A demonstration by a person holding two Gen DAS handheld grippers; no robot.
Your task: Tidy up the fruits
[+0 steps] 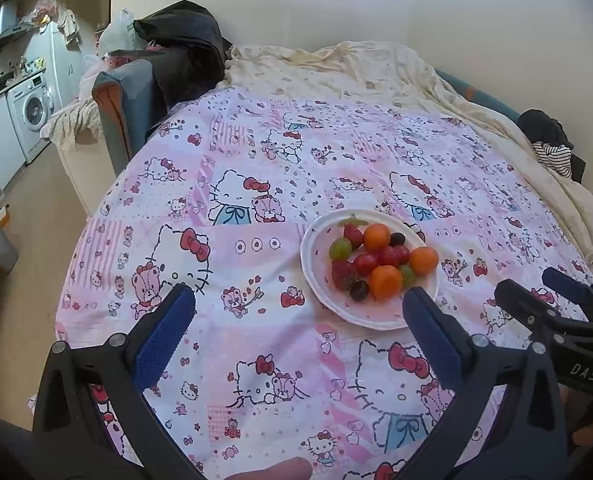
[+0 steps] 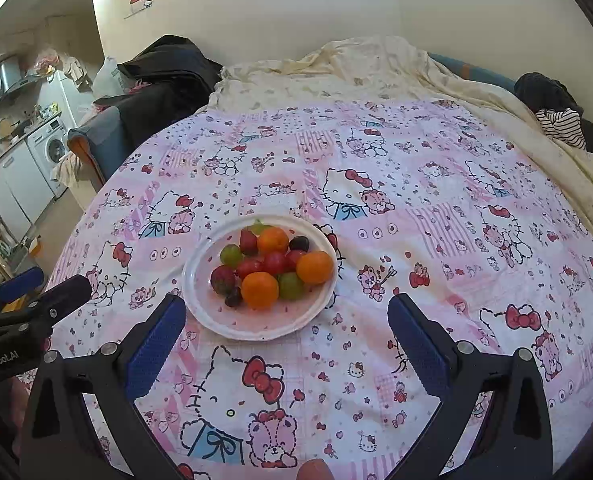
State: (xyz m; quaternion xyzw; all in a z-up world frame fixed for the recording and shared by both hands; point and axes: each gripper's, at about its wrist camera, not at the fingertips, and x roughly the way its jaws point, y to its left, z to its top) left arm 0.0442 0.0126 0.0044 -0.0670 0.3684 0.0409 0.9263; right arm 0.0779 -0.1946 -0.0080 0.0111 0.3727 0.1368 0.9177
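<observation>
Nearest, the left hand-held gripper (image 1: 298,306) and right hand-held gripper (image 2: 286,316) both hover spread wide and empty over a pink cartoon-cat printed cloth (image 2: 416,240) on the worktop. Just beyond, at twelve o'clock, a round white plastic plate (image 2: 200,300) holds small oranges, grapes, strawberries and cherry tomatoes (image 2: 274,262) heaped together, mixed rather than sorted. Farther back lies a rumpled cream blanket (image 2: 376,72).

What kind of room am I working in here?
Probably a small studio flat: the plate of fruit sits on a cartoon-print cloth, with a rumpled cream blanket behind and a washing machine among kitchen cabinets at far left.
</observation>
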